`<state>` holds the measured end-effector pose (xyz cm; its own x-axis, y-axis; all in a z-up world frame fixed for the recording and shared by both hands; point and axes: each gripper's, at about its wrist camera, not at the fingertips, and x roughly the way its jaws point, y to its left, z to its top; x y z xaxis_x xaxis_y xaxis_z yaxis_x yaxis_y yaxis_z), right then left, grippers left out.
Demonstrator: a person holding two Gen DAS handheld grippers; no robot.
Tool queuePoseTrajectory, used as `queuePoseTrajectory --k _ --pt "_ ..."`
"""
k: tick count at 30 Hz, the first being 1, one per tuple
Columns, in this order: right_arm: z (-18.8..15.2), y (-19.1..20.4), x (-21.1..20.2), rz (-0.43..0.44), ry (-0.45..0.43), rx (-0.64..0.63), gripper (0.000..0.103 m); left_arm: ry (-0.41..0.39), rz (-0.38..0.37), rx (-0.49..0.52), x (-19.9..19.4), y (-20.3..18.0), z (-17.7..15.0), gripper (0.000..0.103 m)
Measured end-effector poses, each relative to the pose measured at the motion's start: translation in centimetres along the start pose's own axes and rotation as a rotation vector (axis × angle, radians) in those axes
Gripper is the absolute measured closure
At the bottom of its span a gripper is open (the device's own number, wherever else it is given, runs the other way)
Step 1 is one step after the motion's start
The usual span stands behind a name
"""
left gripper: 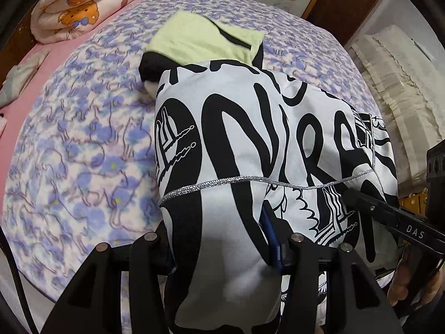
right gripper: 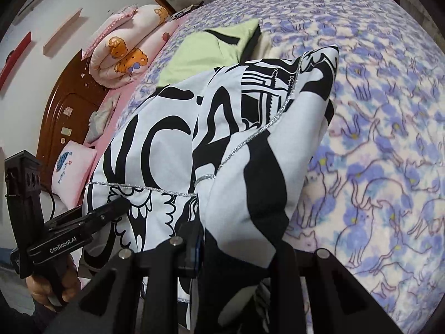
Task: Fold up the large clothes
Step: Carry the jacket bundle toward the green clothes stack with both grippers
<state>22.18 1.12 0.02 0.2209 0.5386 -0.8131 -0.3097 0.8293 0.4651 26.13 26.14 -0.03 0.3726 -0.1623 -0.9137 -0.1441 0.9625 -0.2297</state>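
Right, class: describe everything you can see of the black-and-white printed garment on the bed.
The black-and-white garment is white, smooth-looking fabric printed with big black letters and line drawings, trimmed with thin silver piping. It is bunched and lifted at the near edge, where the left tongs and right tongs each pinch a fold. Its far part drapes down onto the purple floral blanket and overlaps a pale green and black garment behind it.

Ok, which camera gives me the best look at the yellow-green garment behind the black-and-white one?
The left wrist view: the yellow-green garment shows nearly whole, with its black trim, beyond the black-and-white garment. In the right wrist view it is smaller, and the lifted garment covers its near edge.
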Motion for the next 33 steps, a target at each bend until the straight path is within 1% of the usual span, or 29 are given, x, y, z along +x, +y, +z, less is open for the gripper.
queuePoseTrajectory --k 4,7,10,12,13,15,16,19,21,23,25,27,28,29,30,31,32,33 --pt "2.6 1.9 -1.5 0.014 -0.026 0.016 0.08 -0.026 0.001 0.023 -2.3 0.3 2.8 0.054" --pt "5.3 2.9 -1.4 0.028 -0.055 0.012 0.08 -0.058 0.005 0.041 -3.0 1.1 5.8 0.054" --pt "8.6 3.3 0.0 0.041 -0.083 0.006 0.08 -0.095 0.013 0.057 -2.4 2.1 9.3 0.054" --pt "11.0 3.7 1.2 0.047 -0.107 -0.002 0.08 -0.13 0.017 0.07 -1.4 3.2 12.4 0.054" --pt "12.4 3.8 1.9 0.045 -0.12 -0.011 0.08 -0.138 0.017 0.073 -1.0 3.5 13.4 0.054" --pt "15.3 4.0 3.5 0.049 -0.148 -0.023 0.08 -0.161 0.019 0.09 0.3 4.4 16.9 0.054" --pt "16.4 4.0 4.1 0.051 -0.154 -0.022 0.08 -0.17 0.021 0.1 0.8 4.5 18.0 0.054" --pt "20.2 3.6 6.1 0.056 -0.195 -0.028 0.08 -0.199 0.012 0.134 2.9 5.2 22.7 0.054" --pt "22.6 2.8 7.6 0.076 -0.216 -0.011 0.08 -0.226 0.005 0.163 4.8 5.6 25.8 0.054" --pt "25.0 1.6 9.4 0.1 -0.235 0.004 0.08 -0.239 -0.007 0.177 6.8 6.2 28.1 0.054" --pt "26.6 0.5 11.4 0.111 -0.245 0.013 0.08 -0.243 -0.018 0.175 9.5 6.9 30.1 0.054" --pt "28.2 -0.8 14.5 0.105 -0.227 0.018 0.079 -0.234 -0.008 0.177 12.7 7.6 31.4 0.053" --pt "28.6 -1.3 15.8 0.101 -0.213 0.025 0.079 -0.224 0.012 0.179 14.5 7.8 31.8 0.05" --pt "28.9 -2.2 17.8 0.079 -0.19 0.041 0.075 -0.221 0.032 0.186 15.8 7.9 31.8 0.043" --pt "29.0 -3.2 19.5 0.056 -0.166 0.071 0.067 -0.224 0.066 0.206 17.2 7.9 31.9 0.036" --pt "28.9 -3.9 20.4 0.046 -0.158 0.083 0.063 -0.222 0.082 0.213 17.9 8.1 31.8 0.032" --pt "28.8 -4.5 21.2 0.047 -0.151 0.094 0.058 -0.208 0.082 0.202 18.9 8.6 31.8 0.028" --pt "28.6 -4.7 21.4 0.057 -0.15 0.107 0.057 -0.196 0.058 0.178 19.5 9.3 31.7 0.026"
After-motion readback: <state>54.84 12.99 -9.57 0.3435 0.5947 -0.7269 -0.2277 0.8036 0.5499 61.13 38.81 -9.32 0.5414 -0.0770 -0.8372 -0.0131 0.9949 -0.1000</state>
